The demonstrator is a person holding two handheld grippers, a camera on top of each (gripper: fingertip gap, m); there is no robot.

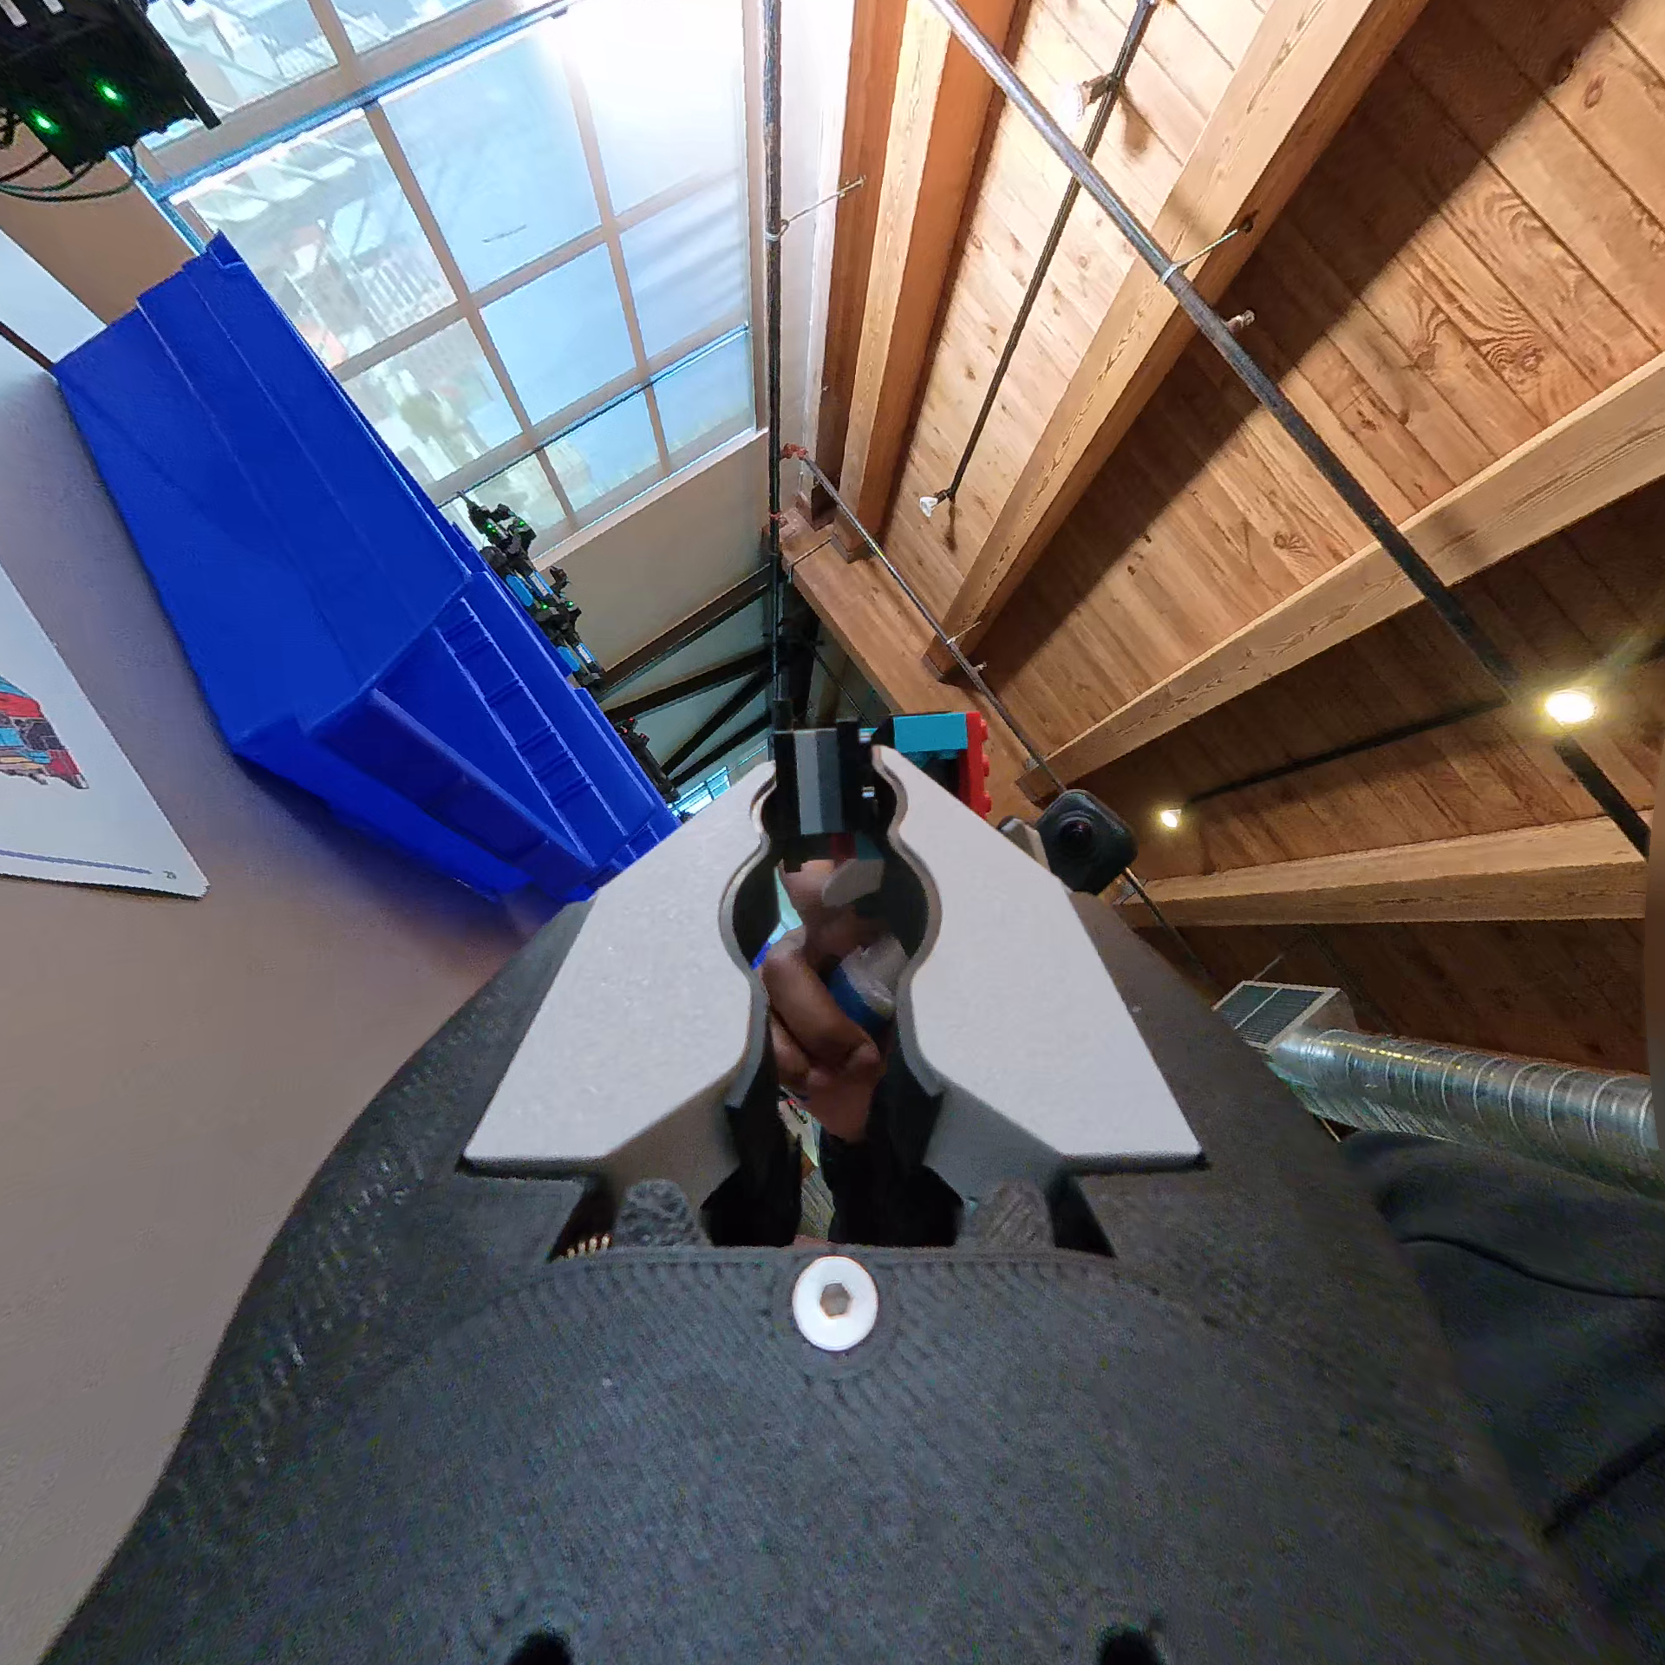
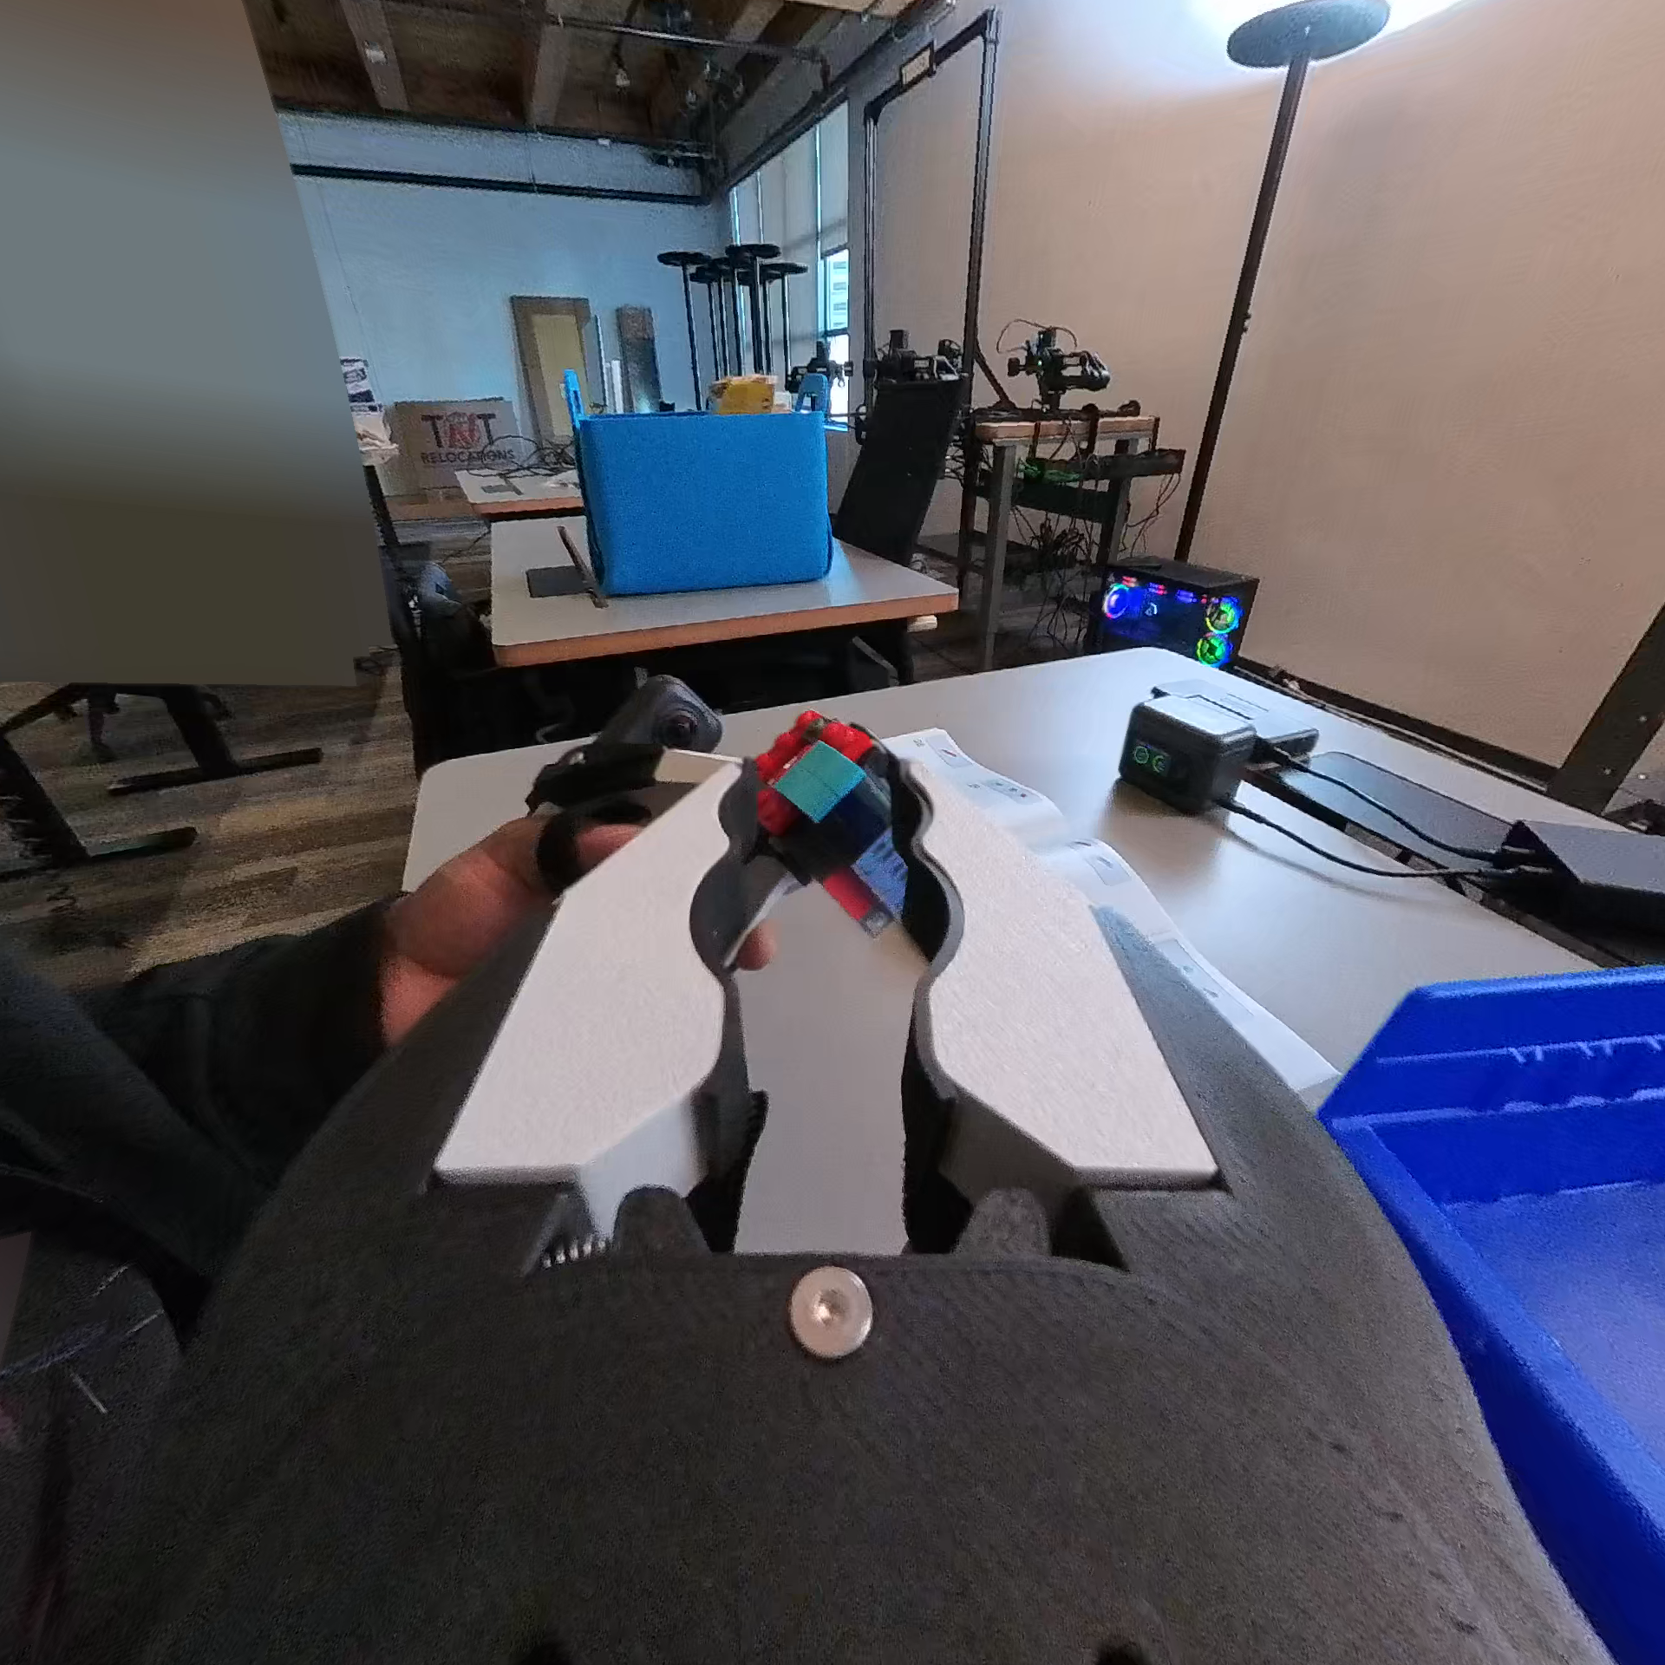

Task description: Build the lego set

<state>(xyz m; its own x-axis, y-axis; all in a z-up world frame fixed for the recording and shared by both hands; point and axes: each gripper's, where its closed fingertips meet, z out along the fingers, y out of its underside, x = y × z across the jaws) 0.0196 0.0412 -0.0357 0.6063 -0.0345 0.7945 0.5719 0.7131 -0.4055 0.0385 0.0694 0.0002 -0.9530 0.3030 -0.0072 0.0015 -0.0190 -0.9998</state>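
Note:
My left gripper (image 1: 824, 766) points up toward the ceiling and is shut on a black and grey lego piece (image 1: 818, 786) at its fingertips. Just beyond it are the teal and red bricks of a small lego assembly (image 1: 937, 734). In the right wrist view my right gripper (image 2: 824, 793) is shut on that assembly (image 2: 815, 779), made of red, teal, dark blue and black bricks, and holds it above the table. The left gripper (image 2: 631, 775) comes in from the left and its finger meets the assembly's red side. Whether the black piece is joined to the assembly is hidden.
A blue bin (image 2: 1532, 1171) stands at the right of the grey table (image 2: 1261, 919); it also shows in the left wrist view (image 1: 315, 586). An open instruction booklet (image 2: 1036, 829) lies under the grippers. A black charger (image 2: 1180, 752) and cables lie at the far right. The grippers' ends are close to 5 cm from one another.

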